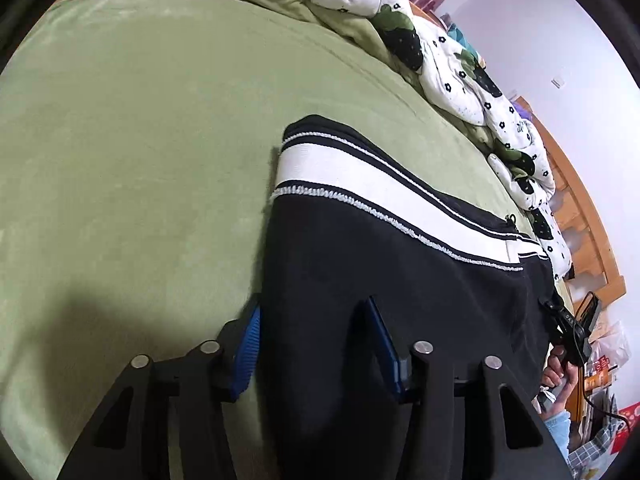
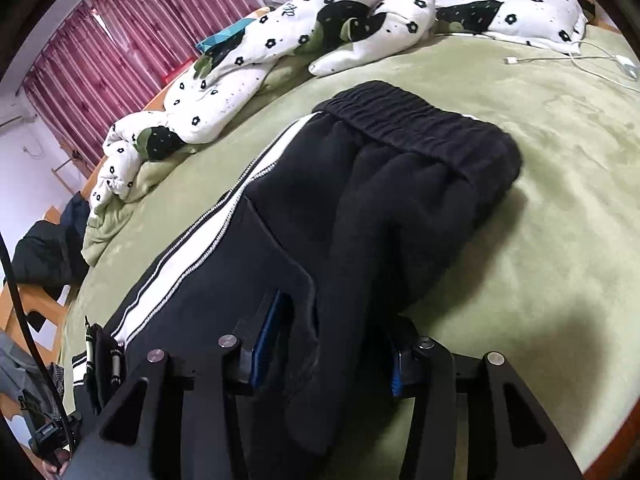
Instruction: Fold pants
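1. Bedroom, green bed (image 1: 132, 128) fills both views; crumpled floral duvet (image 2: 248, 56) along the far edge, maroon curtains (image 2: 120, 44) upper left of the right wrist view, white charging cable (image 2: 568, 56) upper right.
2. Black pants (image 2: 400, 184) with a white side stripe lie flat on the bed, already doubled leg on leg, judging by the layers.
3. Long axis: in the right wrist view it runs from the waistband (image 2: 420, 120) at upper centre down to lower left, towards the other device.
4. Left hand-held gripper (image 1: 316, 316): lower centre of its view, jaws partly open, straddling the pants' left edge; black fabric sits between the blue pads (image 1: 248, 340), no clear pinch.
5. Right hand-held gripper (image 2: 336, 320): lower centre of its view, jaws partly open around a bunched fold of black fabric; whether the pads press, cannot tell.
6. Right is nearer the waistband; the left end's cuff is not visible.
7. Likely next: clamp both, carry one end along the long axis onto the other.
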The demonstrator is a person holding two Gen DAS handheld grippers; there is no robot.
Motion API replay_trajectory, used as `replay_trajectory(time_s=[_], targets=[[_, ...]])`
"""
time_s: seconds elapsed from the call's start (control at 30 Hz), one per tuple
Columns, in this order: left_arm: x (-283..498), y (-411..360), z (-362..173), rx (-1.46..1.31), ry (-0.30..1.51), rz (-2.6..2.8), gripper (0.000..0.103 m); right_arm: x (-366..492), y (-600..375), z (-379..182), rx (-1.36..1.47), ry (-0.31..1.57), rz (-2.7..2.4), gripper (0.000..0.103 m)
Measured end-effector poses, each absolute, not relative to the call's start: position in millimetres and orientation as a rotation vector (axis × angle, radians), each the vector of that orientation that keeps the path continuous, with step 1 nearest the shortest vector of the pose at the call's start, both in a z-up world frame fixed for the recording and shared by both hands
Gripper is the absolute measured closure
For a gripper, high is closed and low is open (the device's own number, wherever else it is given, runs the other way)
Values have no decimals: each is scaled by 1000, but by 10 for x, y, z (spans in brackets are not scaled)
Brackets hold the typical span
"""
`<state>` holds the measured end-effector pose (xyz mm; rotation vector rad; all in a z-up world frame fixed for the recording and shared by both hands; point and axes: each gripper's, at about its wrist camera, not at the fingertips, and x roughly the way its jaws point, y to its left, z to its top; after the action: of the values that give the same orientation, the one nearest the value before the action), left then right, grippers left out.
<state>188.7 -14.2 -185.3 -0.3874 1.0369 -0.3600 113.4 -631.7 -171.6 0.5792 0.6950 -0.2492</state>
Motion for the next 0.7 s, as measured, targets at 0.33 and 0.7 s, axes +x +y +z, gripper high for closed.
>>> replay_trajectory(time_s=[0.33,0.7], targets=[[1854,-251,-1371,-318,950,-393,93,1025,-5873,-998,466,551,-266,85],[2029,351,-523,-387,762,-424,94,1449,-4927,121,330,455,-162,87]])
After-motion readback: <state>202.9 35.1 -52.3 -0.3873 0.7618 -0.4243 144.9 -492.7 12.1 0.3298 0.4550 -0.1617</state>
